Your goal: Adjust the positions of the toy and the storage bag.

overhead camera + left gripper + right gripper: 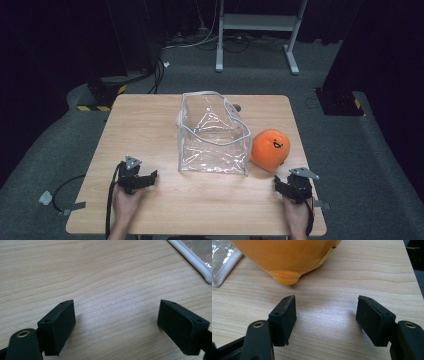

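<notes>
Two grippers, left gripper [150, 176] and right gripper [278, 183], resting released on table [150, 120]. Guessing plush [270, 148] going into bag [214, 134]: right approaching low, squeezing softly mid-body.

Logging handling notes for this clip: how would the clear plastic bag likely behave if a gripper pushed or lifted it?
The clear bag looks thin and crinkled, so its walls would probably buckle. It appears empty, so likely light and apt to slide on the table. Its glossy film may be slippery.
</notes>
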`<move>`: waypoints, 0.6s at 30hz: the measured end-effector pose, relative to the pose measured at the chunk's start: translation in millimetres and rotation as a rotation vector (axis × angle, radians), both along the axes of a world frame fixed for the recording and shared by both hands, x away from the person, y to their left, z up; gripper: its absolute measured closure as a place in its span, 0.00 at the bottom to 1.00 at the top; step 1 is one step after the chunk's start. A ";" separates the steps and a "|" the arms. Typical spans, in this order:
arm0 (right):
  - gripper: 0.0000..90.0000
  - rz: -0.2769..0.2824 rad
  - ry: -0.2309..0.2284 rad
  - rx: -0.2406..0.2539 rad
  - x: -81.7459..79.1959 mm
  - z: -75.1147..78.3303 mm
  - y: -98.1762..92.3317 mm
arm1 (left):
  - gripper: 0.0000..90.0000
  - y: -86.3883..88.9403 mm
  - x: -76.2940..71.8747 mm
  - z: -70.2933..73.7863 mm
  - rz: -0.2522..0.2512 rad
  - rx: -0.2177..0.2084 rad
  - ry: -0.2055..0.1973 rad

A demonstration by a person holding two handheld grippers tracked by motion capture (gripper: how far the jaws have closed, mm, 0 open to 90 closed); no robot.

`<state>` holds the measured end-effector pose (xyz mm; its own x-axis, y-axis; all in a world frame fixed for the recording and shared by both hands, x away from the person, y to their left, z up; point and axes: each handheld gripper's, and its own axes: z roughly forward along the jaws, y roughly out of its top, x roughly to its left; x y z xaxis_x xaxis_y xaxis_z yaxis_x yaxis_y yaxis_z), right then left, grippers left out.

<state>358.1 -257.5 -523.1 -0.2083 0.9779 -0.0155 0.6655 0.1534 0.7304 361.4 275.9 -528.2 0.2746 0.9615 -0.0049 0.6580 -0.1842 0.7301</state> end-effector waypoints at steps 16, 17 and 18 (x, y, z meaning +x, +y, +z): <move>0.33 0.000 0.003 0.000 0.5 -0.1 0.1 | 0.17 0.1 0.0 0.0 0.000 -0.002 0.000; 0.33 0.002 0.003 -0.001 0.6 -0.1 0.1 | 0.17 0.0 0.0 0.0 0.001 -0.003 -0.001; 0.32 0.003 0.004 -0.002 0.7 -0.1 0.2 | 0.17 -0.1 0.0 -0.1 0.003 -0.005 -0.002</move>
<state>358.8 -257.2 -523.2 -0.2117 0.9772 -0.0163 0.6678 0.1568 0.7277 361.4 275.8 -528.4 0.2722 0.9622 -0.0094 0.6568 -0.1787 0.7326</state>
